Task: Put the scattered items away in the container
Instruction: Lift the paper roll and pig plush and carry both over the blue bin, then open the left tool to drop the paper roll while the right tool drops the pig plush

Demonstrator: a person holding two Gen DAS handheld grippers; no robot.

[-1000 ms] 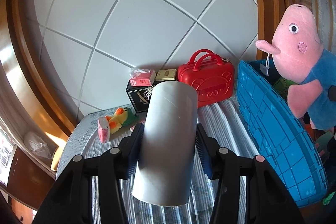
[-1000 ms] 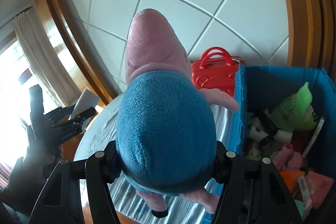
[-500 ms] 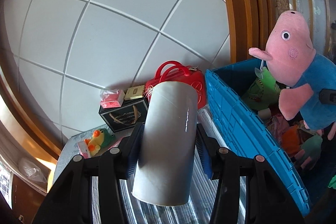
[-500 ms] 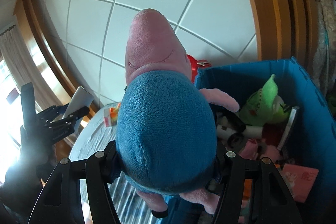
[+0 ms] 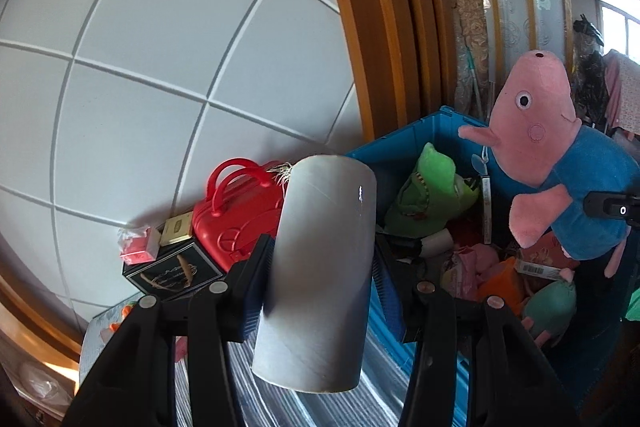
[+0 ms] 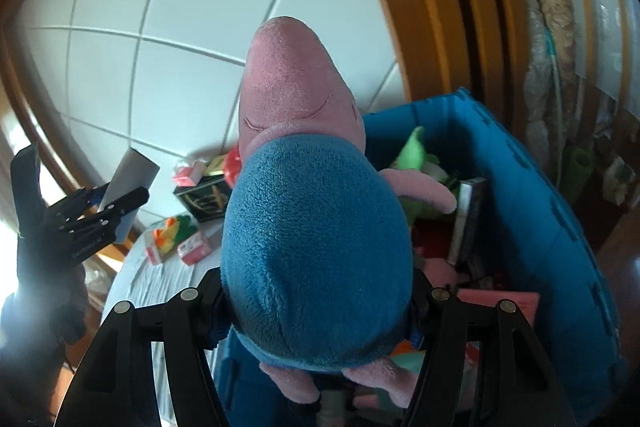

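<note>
Left claw (image 5: 320,263) grips grey cylindrical tube (image 5: 320,267); right claw (image 6: 320,303) grips pink-and-blue plush pig (image 6: 316,251) over cluttered blue plastic crate (image 6: 560,227); red suitcase (image 5: 236,215) beside crate.

Home: plush toys (image 5: 436,187), curtains (image 5: 516,27).

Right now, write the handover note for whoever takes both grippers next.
Left gripper: shut on the white tube, held above the table beside the blue bin.
Right gripper: shut on the pig plush, held above the bin.
Done: bin already holds a green plush, a book and other toys.
Left: release the pig and the tube into the bin. Then fetch what is on the table: red case, black box, duck toy, pink packets.
</note>
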